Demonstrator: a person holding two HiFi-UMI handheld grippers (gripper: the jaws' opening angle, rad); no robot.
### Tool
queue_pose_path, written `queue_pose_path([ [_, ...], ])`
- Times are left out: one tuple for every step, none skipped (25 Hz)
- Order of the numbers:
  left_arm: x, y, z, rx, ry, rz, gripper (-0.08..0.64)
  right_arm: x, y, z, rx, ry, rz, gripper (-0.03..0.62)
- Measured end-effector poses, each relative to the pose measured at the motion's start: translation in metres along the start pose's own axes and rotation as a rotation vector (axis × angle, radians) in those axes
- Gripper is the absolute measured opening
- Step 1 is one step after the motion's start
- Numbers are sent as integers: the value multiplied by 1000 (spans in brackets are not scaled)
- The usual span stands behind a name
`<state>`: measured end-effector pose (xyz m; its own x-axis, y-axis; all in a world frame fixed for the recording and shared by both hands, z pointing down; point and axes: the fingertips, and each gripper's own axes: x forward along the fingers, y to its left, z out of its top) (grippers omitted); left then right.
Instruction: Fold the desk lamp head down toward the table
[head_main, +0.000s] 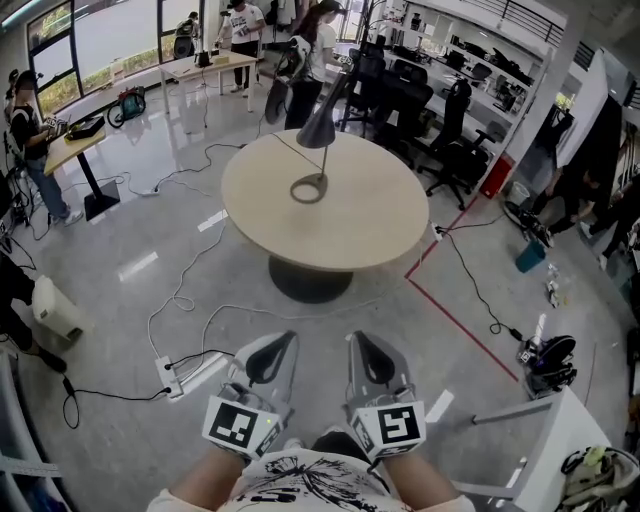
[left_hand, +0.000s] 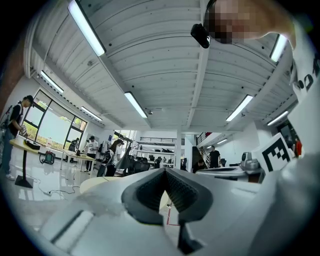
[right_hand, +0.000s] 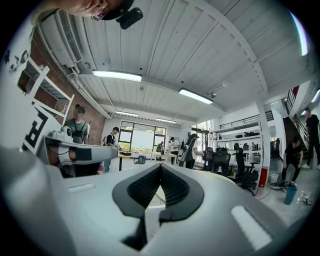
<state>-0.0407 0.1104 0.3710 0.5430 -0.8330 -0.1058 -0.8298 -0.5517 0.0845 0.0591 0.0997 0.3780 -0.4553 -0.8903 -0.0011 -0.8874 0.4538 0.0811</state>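
A grey desk lamp stands on the round beige table (head_main: 370, 225), well ahead of me. Its cone-shaped head (head_main: 320, 125) is raised on a slanted arm above the ring base (head_main: 309, 188). Both grippers are held low, close to my body and far short of the table. The left gripper (head_main: 268, 360) and the right gripper (head_main: 375, 358) point toward the table, each shut with nothing between its jaws. In the left gripper view the dark pads meet at the tip (left_hand: 165, 171), with the lamp head (left_hand: 125, 156) small beyond them. The right gripper (right_hand: 160, 166) shows the same, and the lamp head (right_hand: 189, 149) is distant.
Cables and a white power strip (head_main: 168, 378) lie on the shiny floor between me and the table. A red tape line (head_main: 450, 310) runs right of it. Office chairs (head_main: 455, 130) stand behind the table, people work at desks at the back, and a white table corner (head_main: 560, 440) is at lower right.
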Motion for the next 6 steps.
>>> queue_pose_path([
  [1,0,0,1,-1,0,6,0,-1,0,-1,1,1,8],
  [2,-1,0,1,-2,1,6,0,-3,0,0,0,1,8],
  [3,-1,-1,1,-2,2,6,1,-4,-1,0,-1,1,8],
  [3,-1,-2,1,-1,2,6,1,-5,-1,1,-2,2,8],
  [4,-1,-3,0,0,4,6,1,-5,-2,2,-2,2,8],
  [4,-1,-4,0,1,5,6,2,-6,-3,2,-3,2,8],
])
